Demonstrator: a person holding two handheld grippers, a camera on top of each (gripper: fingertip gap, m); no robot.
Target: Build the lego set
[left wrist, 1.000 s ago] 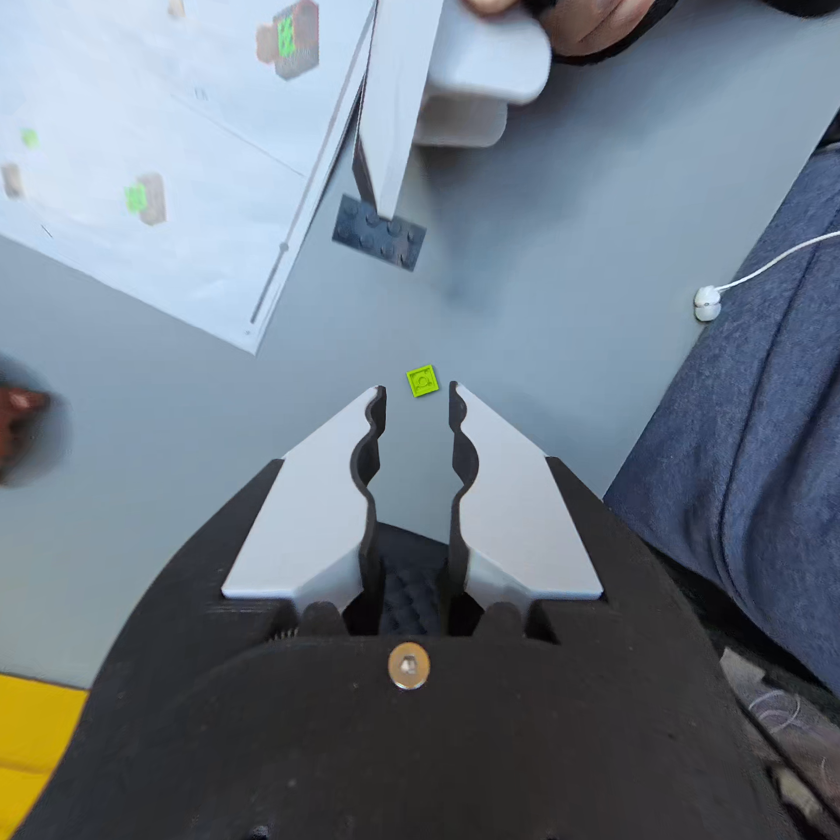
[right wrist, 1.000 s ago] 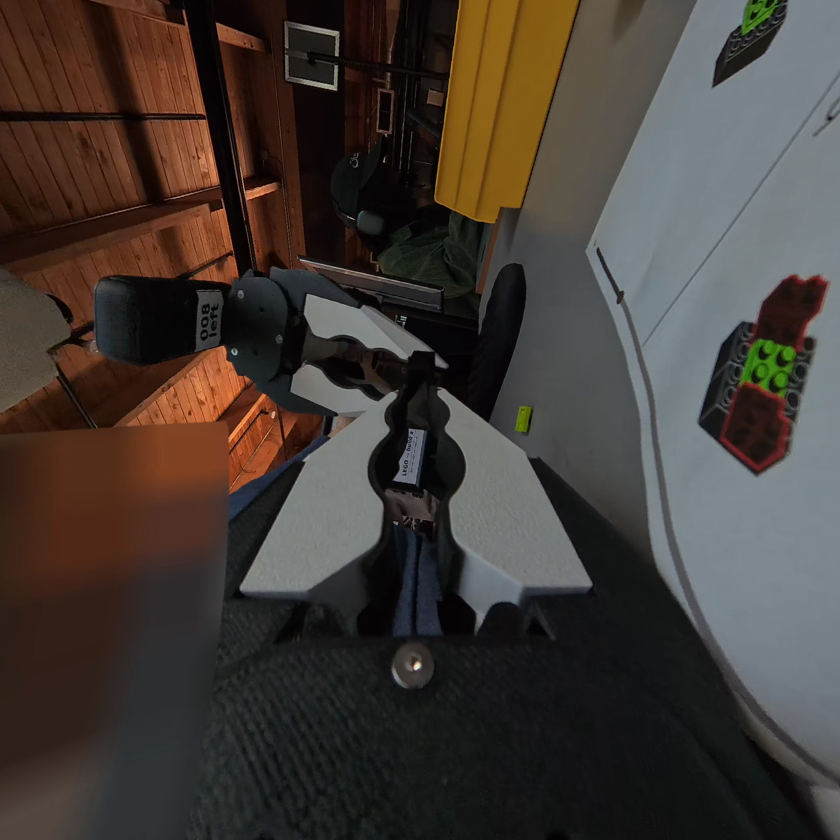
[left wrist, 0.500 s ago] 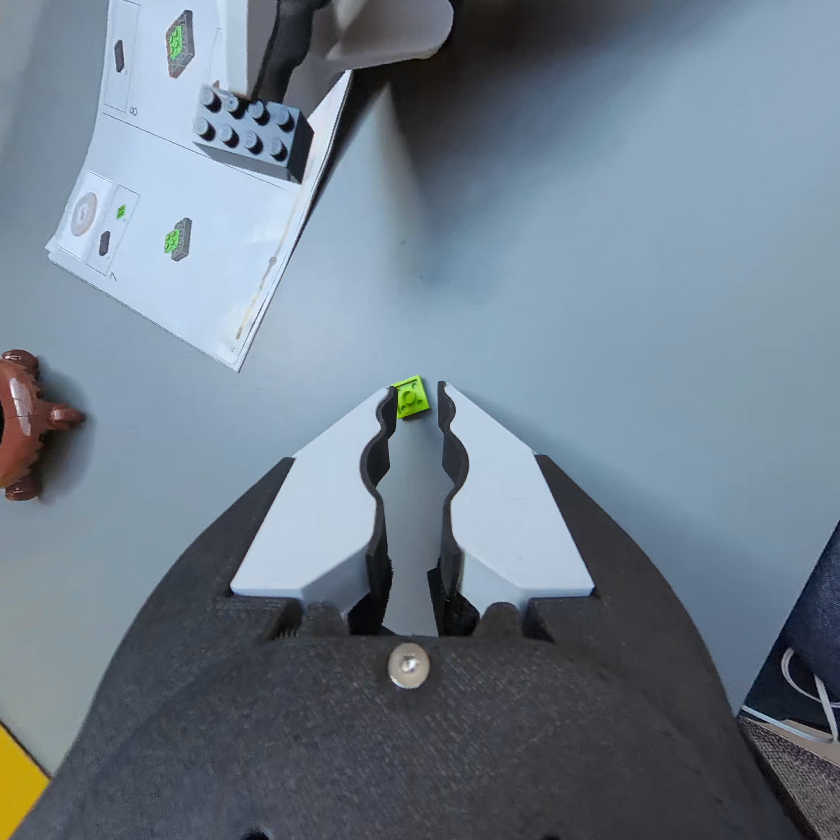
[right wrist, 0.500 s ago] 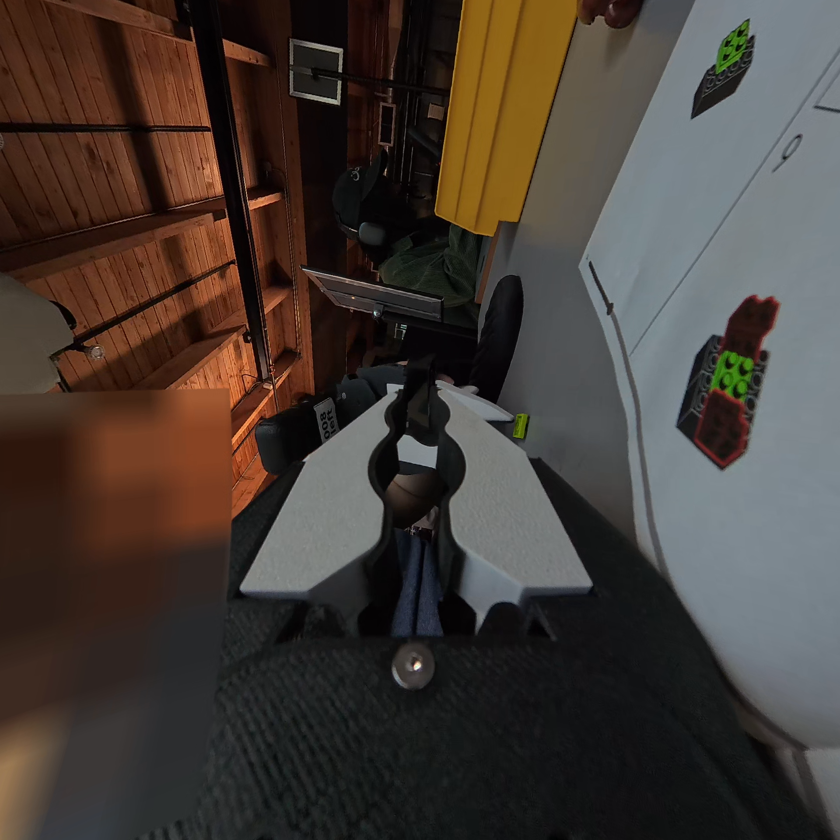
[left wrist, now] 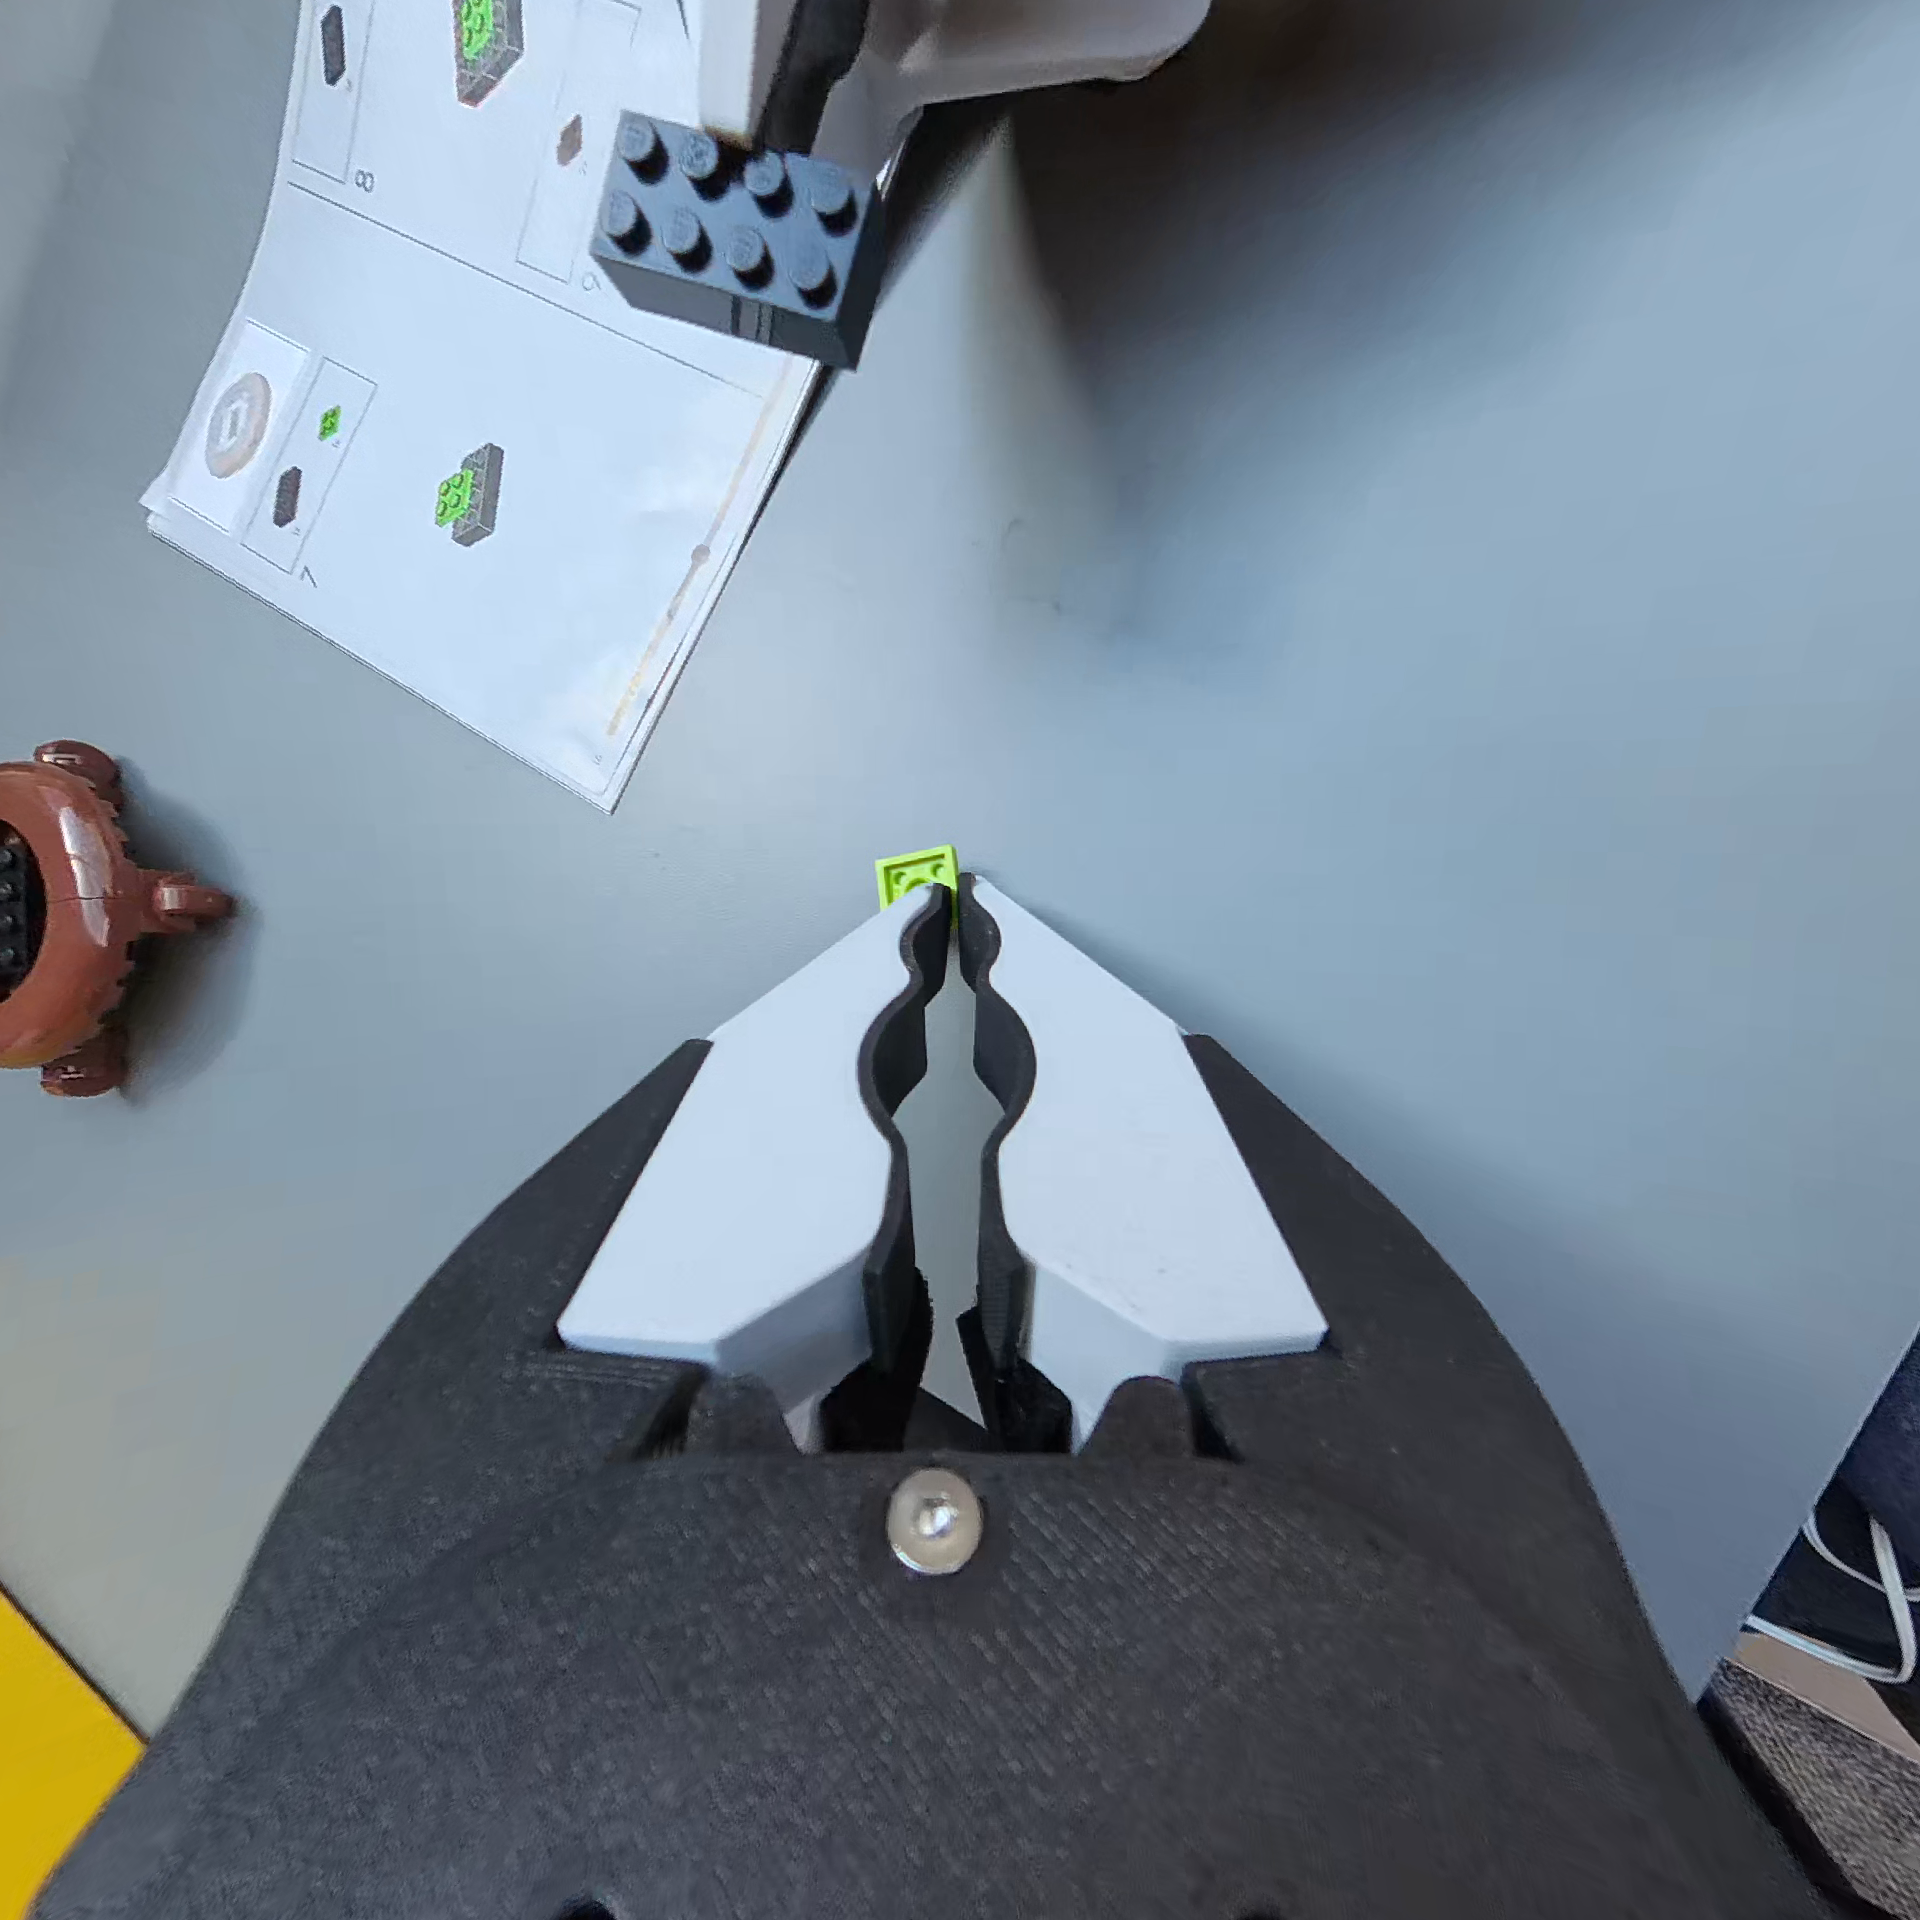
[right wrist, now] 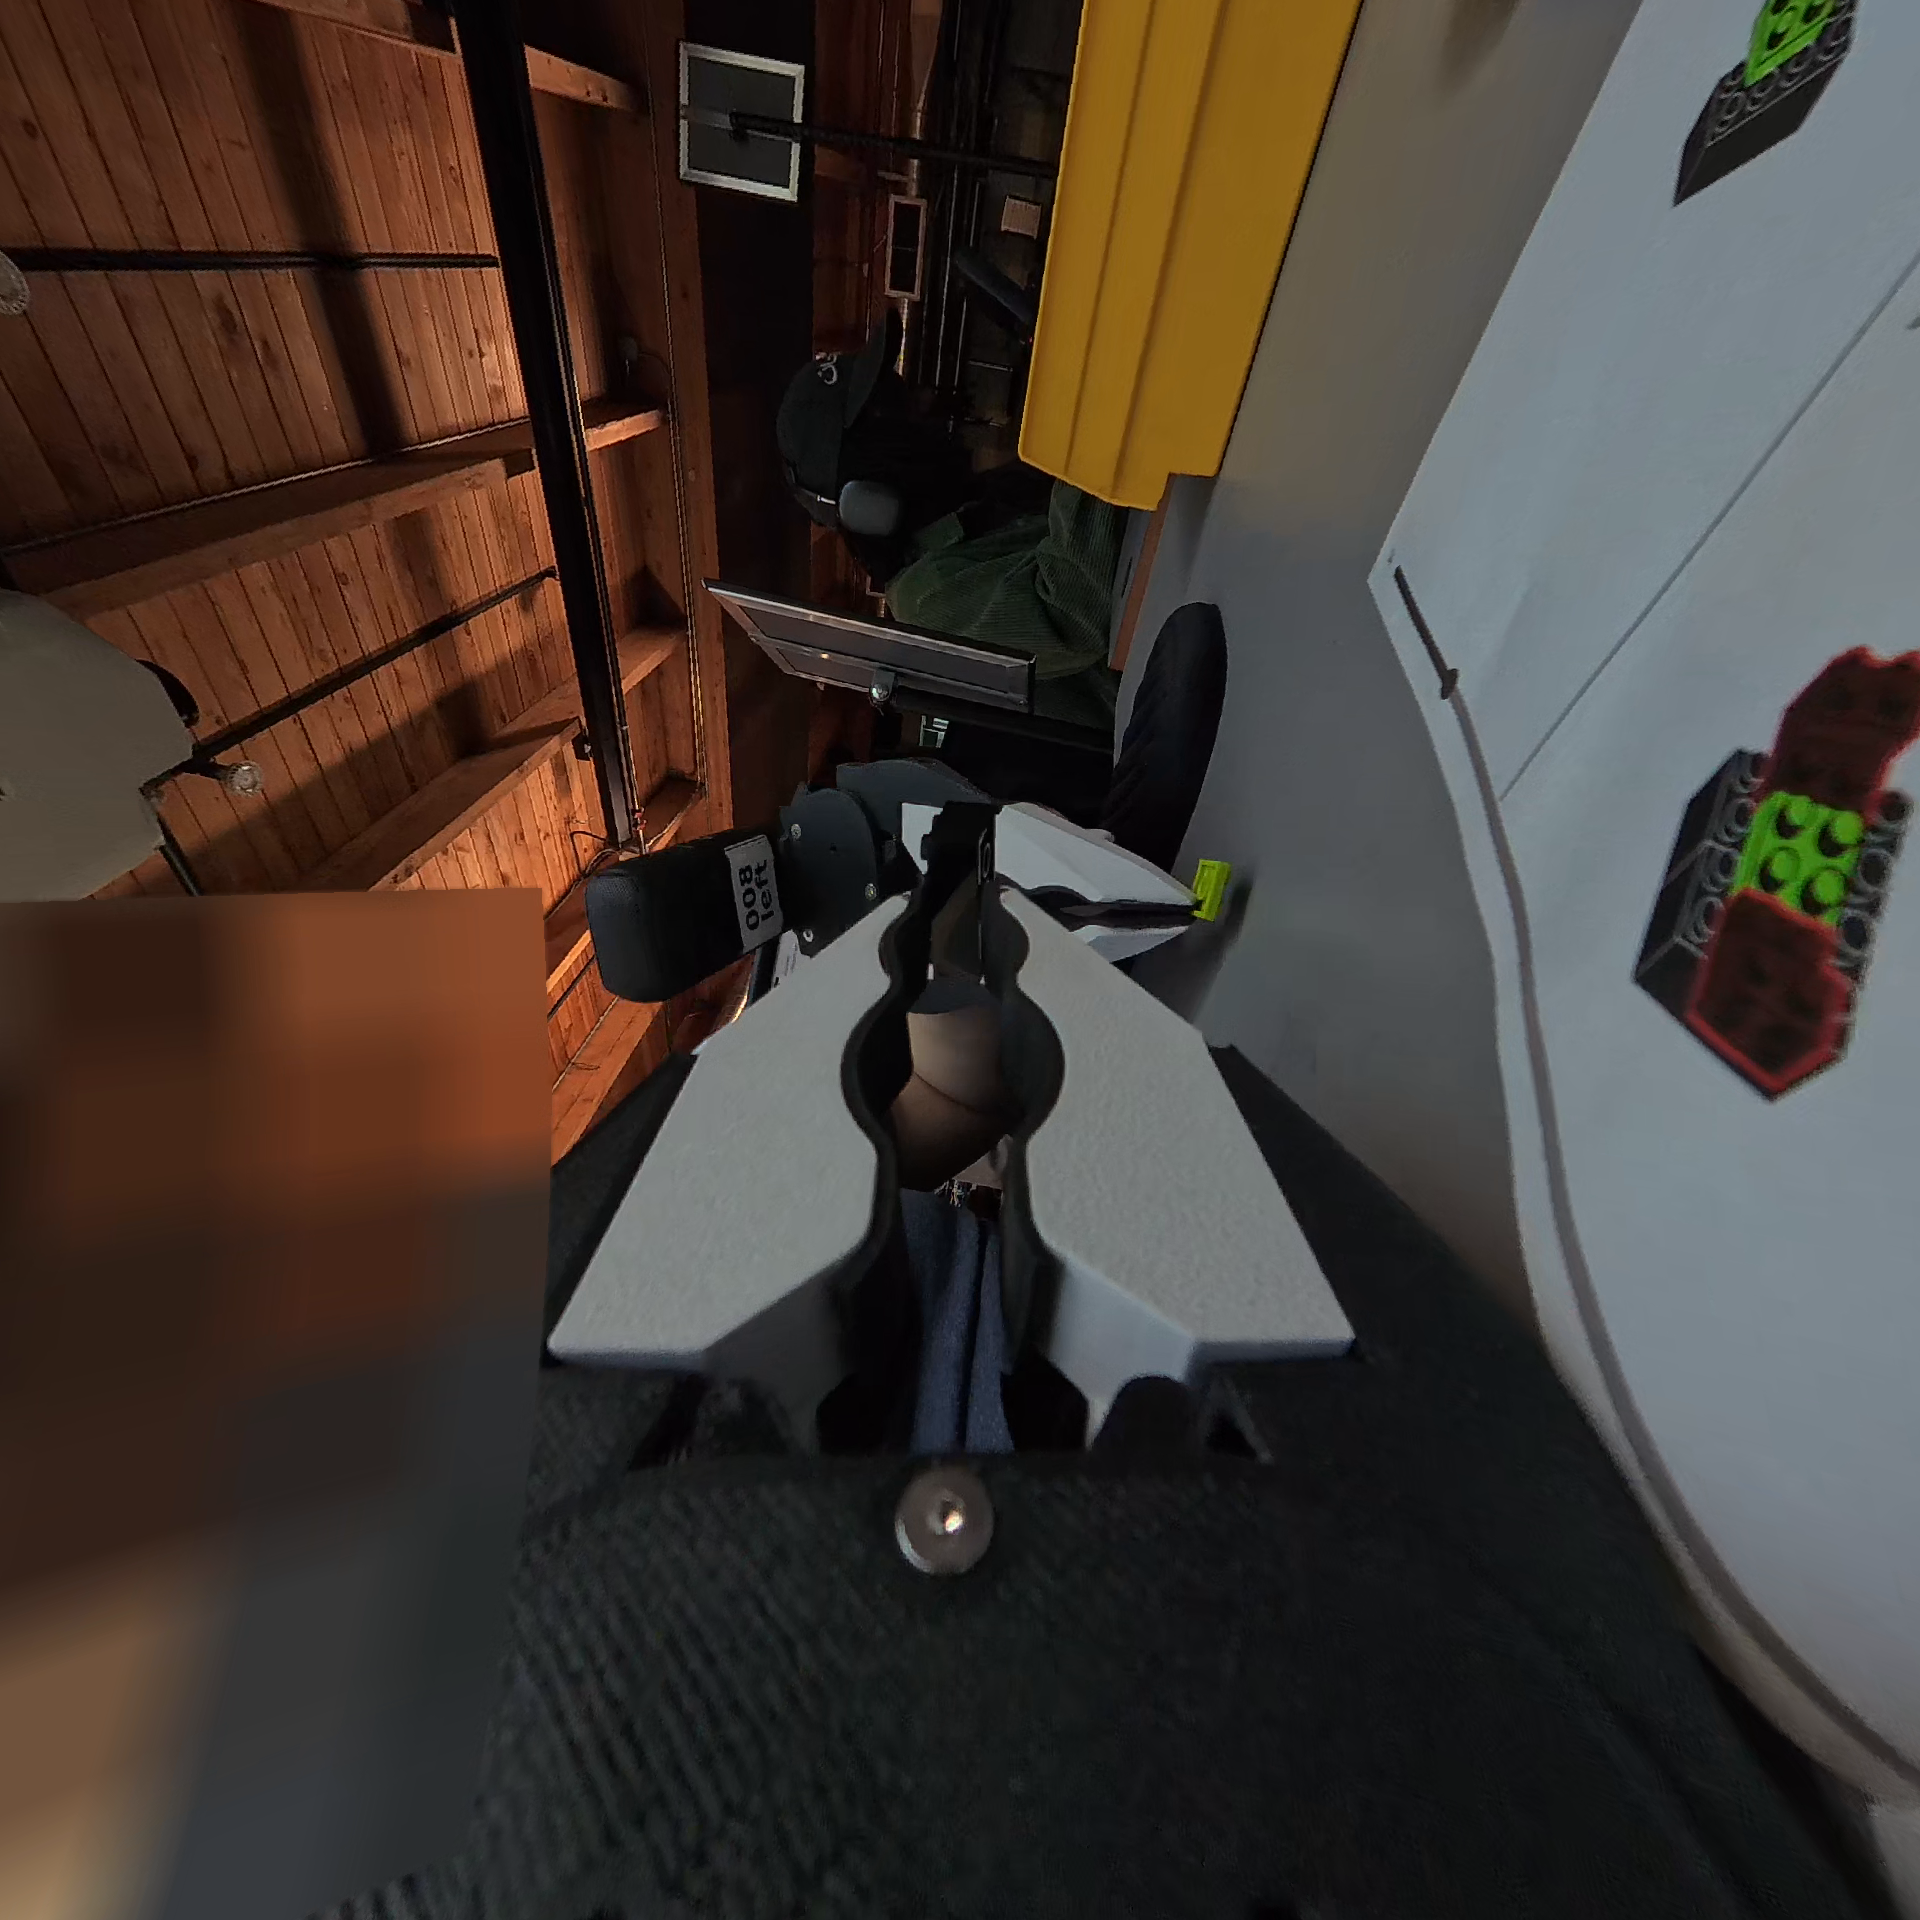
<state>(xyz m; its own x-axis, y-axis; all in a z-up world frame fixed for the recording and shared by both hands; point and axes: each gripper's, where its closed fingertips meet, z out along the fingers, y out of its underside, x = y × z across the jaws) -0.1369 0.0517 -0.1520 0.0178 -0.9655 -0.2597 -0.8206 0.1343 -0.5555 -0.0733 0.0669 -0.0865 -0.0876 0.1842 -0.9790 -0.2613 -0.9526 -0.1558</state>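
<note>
A workshop-like office. A grey desk (left wrist: 1351,520) stands near; timber plank walls (right wrist: 260,364) and a monitor (right wrist: 873,655) lie far off.

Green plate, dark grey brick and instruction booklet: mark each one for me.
green plate (left wrist: 912,876), left wrist view, on its studded top face.
dark grey brick (left wrist: 727,234), left wrist view, on its studded top.
instruction booklet (left wrist: 582,499), left wrist view, on a blank patch of the open page.

The left wrist view looks steeply down, close over the grey table (left wrist: 1351,623). The right wrist view faces sideways along it. Both share the lime plate (left wrist: 914,875) and instruction booklet (left wrist: 488,468).
</note>
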